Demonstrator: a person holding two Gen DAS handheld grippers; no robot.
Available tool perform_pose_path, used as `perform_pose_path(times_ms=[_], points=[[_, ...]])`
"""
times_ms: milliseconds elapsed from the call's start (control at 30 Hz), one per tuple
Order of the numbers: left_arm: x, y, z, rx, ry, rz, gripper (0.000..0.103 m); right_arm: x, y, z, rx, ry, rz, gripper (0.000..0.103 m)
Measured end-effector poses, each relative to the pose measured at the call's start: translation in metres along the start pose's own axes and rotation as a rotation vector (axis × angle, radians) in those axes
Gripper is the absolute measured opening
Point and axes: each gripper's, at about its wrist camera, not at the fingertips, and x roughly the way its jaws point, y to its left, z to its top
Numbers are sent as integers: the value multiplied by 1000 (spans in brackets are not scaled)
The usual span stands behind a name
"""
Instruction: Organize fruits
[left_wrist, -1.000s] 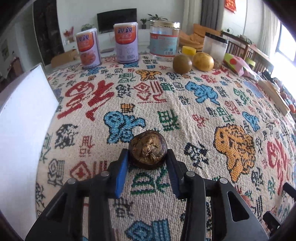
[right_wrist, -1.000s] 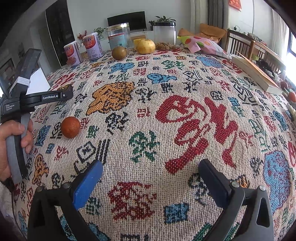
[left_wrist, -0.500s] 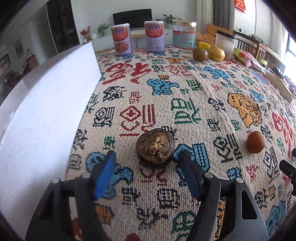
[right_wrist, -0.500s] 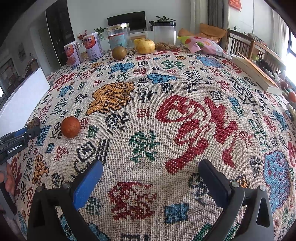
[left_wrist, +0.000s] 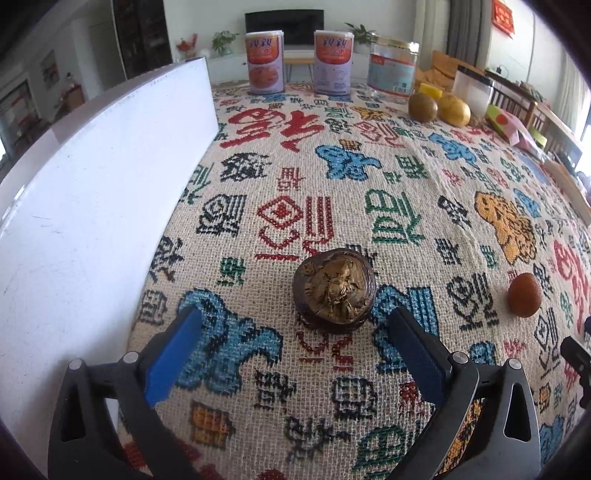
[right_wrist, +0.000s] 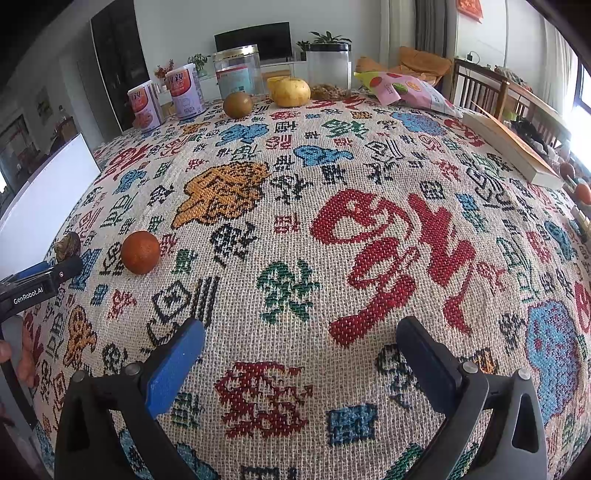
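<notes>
The left gripper (left_wrist: 295, 350) is being opened over the patterned tablecloth (left_wrist: 369, 177), its jaws spreading wide with the blue pads (left_wrist: 173, 354) clear of everything; the dark, wrinkled brown fruit (left_wrist: 334, 291) is being left lying on the cloth just ahead of the gap between the fingertips, touched by neither pad. The right gripper (right_wrist: 299, 354) is being held with its jaws wide apart above bare cloth, nothing being gripped between them. To the right of the wrinkled fruit, a small round orange-brown fruit (left_wrist: 524, 295) is being seen resting apart from it on the cloth; in the right wrist view the same orange-brown fruit (right_wrist: 140, 252) is being shown beside the black tip of the left gripper (right_wrist: 55, 275), with the wrinkled fruit (right_wrist: 68, 244) just behind that tip. A white board (left_wrist: 92, 206) is being seen standing along the left side of the table, close to the left gripper. At the far edge of the table, a greenish-brown round fruit (left_wrist: 423, 106) and a yellow fruit (left_wrist: 453, 110) are being shown side by side, touching or nearly so, near two labelled cans (left_wrist: 265, 62), a clear jar (left_wrist: 393, 69) and a white container (left_wrist: 472, 90). A pink snack bag (right_wrist: 410, 90) and a book (right_wrist: 509, 147) are being seen lying toward the far right
</notes>
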Motion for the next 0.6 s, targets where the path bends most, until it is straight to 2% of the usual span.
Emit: perform_pose_path(times_ms=[600], points=[[0, 0, 0, 0, 0, 1, 102, 2, 4, 0, -22, 11, -25, 103]])
